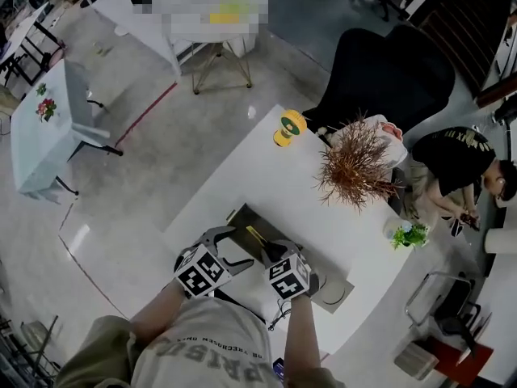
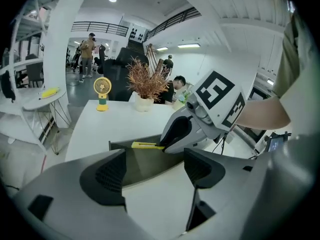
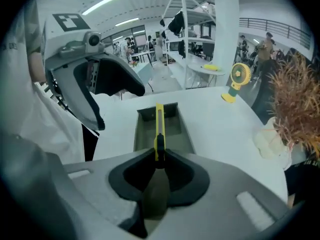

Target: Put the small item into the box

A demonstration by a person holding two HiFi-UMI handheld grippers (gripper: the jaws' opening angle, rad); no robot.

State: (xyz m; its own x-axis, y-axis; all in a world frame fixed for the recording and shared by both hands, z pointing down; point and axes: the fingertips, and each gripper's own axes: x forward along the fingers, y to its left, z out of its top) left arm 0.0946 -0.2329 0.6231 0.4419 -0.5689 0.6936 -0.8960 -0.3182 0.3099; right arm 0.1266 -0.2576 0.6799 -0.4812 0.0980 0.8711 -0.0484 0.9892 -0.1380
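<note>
Over the open grey box [image 3: 138, 134], a slim yellow knife [image 3: 159, 129] hangs lengthwise, its free end pointing toward the box's far wall. Its near end is pinched between the pads of the right tongs [image 3: 159, 159], which are closed tight on it. Whether the knife touches the box's floor or rim cannot be told.

The left tongs [image 2: 152, 171] sit just beside the box at its near left corner. Their jaws are spread wide with nothing between them, and through the gap only the box and the white bench [image 2: 100, 129] show. The two tongs are close together, side by side at the box's near end.

The box lies on the bench near the edge closest to the person. Well beyond the box, at the bench's far corner, stands a small yellow fan [image 1: 288, 126]. To the right of the fan, also beyond the box, is a dried plant [image 1: 355, 164] in a pale pot. Past that side of the bench a person [image 1: 456, 164] sits bent forward.
</note>
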